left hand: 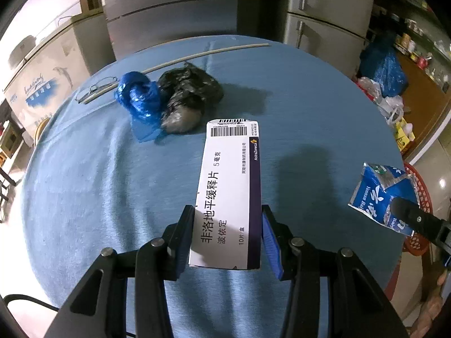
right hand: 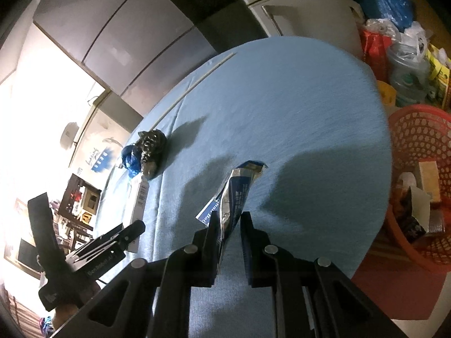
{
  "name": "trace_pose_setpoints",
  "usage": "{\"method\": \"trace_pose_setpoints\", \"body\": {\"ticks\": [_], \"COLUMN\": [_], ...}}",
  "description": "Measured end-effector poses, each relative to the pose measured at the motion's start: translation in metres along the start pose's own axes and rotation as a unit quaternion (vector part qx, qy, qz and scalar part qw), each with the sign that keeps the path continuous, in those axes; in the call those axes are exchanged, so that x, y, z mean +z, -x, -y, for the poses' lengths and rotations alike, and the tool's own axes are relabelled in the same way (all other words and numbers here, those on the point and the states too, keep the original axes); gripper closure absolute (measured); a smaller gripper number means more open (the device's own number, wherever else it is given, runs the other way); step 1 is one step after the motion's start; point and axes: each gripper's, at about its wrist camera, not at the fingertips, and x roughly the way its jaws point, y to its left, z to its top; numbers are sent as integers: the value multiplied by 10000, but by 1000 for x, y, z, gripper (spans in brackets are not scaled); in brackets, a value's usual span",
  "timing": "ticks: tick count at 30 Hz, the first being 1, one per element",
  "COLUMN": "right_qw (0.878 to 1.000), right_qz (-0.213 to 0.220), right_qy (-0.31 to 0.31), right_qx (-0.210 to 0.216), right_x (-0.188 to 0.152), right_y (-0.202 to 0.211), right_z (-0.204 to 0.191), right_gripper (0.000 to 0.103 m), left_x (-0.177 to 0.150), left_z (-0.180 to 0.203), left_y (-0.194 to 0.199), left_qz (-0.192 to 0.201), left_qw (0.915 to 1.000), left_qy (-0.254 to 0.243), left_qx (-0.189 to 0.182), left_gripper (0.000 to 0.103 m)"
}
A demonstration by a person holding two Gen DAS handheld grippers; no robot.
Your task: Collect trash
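Black fingers of the left gripper [left hand: 228,225] clamp a white medicine box [left hand: 229,191], held above the round table [left hand: 84,183] with its blue cloth. Beyond it, on the cloth, a crumpled blue bag [left hand: 139,95] lies touching a dark crumpled bag [left hand: 188,98], with a thin pale stick [left hand: 197,55] behind them. Further right, the right gripper [right hand: 229,219] pinches a flattened blue carton [right hand: 236,194] over the table's near part. Beside the table's right edge stands a red basket [right hand: 422,129] with rubbish inside.
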Motion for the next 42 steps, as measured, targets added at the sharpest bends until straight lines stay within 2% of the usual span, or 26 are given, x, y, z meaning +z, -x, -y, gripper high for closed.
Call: {"method": "trace_pose_setpoints", "body": {"ticks": [13,25,35,42], "right_qw": [9998,9974,9911,9821], "right_qz": [172,518,924,1207], "right_qy": [-127,-355,-667,-991], "right_qx": [-44,-367,-688,-1051], "right_x": [3,4,8,5], "right_y": [23,63,106,136], "right_z": [21,51,89,128], "right_gripper": [87,87,87,87], "left_x": [0,1,8,4], "left_z": [42,74,128,165], "left_y": [9,13,21,26], "left_qz": [74,155,257,331], "left_qw": [9988,9959,9888,9812], "left_qy": [-457,-811,-1277,-1677], "left_qx": [-174,-360,-726,-892], "left_gripper": [56,56,56,56]}}
